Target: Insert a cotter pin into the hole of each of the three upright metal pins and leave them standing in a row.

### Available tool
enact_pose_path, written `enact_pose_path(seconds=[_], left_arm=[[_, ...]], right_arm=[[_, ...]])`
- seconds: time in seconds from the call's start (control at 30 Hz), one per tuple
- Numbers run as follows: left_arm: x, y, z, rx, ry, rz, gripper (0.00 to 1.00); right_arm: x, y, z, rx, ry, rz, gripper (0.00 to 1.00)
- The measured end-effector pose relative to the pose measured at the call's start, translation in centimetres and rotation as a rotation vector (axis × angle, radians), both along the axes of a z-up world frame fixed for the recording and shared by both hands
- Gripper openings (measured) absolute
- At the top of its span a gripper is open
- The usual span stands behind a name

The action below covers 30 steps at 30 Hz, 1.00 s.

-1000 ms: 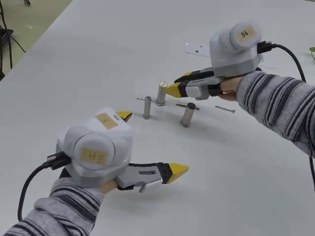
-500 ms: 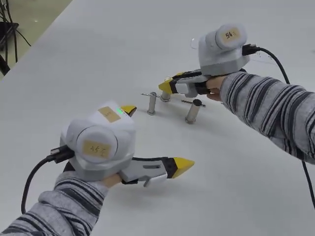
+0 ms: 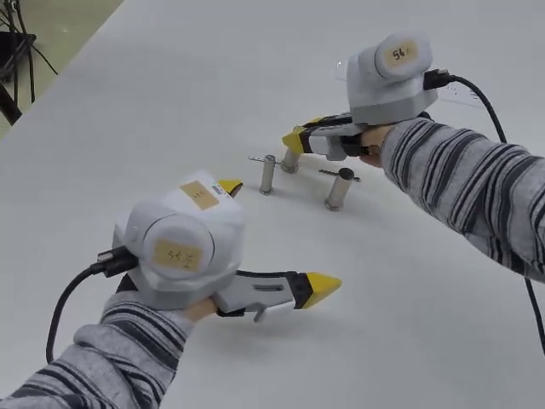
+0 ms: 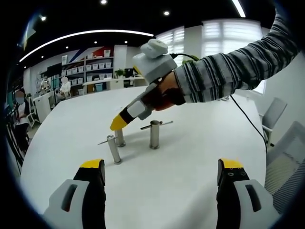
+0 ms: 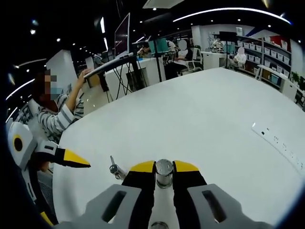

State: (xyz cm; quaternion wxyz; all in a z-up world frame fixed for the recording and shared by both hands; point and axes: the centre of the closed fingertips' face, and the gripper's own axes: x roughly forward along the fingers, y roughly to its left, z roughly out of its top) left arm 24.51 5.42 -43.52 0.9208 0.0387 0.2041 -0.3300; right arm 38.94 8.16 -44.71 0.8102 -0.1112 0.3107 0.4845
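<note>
The right tool (image 3: 294, 142) is pinching the rear metal pin (image 3: 290, 161), its jaws pressing on the shaft from both sides, as the right gripper view is showing. That pin is standing upright on the bench (image 3: 170, 85) at about 12 o'clock of the small group, and no cross-piece is showing through it.

The left tool (image 3: 276, 237) is hovering at about 7 o'clock of the group, well apart from it, with its jaws spread wide and nothing between them.

Counting: three metal pins are standing, and two cotter pins are showing. The left metal pin (image 3: 267, 174), at about 8 o'clock of the group, is carrying the first cotter pin (image 3: 256, 159) through its top. The right metal pin (image 3: 339, 189), at about 4 o'clock, is carrying the second cotter pin (image 3: 329, 173) the same way.

So two of three insertions are looking done. The rear pin is probably waiting for its cotter. The three are also forming a triangle rather than a line, so the row is probably waiting too.
</note>
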Motion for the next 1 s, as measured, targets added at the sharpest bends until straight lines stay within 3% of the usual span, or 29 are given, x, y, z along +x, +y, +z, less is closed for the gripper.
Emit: enact_pose_path(seconds=[0.47, 0.63, 0.83, 1.0], left_arm=[[-0.3, -0.6, 0.6, -0.015, -0.006, -0.027, 0.99], [-0.6, -0.7, 0.4, 0.012, -0.008, -0.042, 0.99], [-0.8, -1.1, 0.2, 0.017, 0.000, -0.058, 0.99], [-0.9, -1.3, 0.2, 0.020, 0.001, -0.067, 0.99]], right_arm=[[0.2, -4.4, 0.8, -0.060, -0.030, -0.018, 0.08], [0.2, -6.6, 0.6, -0.088, -0.040, -0.021, 0.08], [-0.3, -9.4, 0.9, -0.113, -0.046, -0.032, 0.08], [-1.8, -11.4, 1.1, -0.130, -0.040, -0.040, 0.08]])
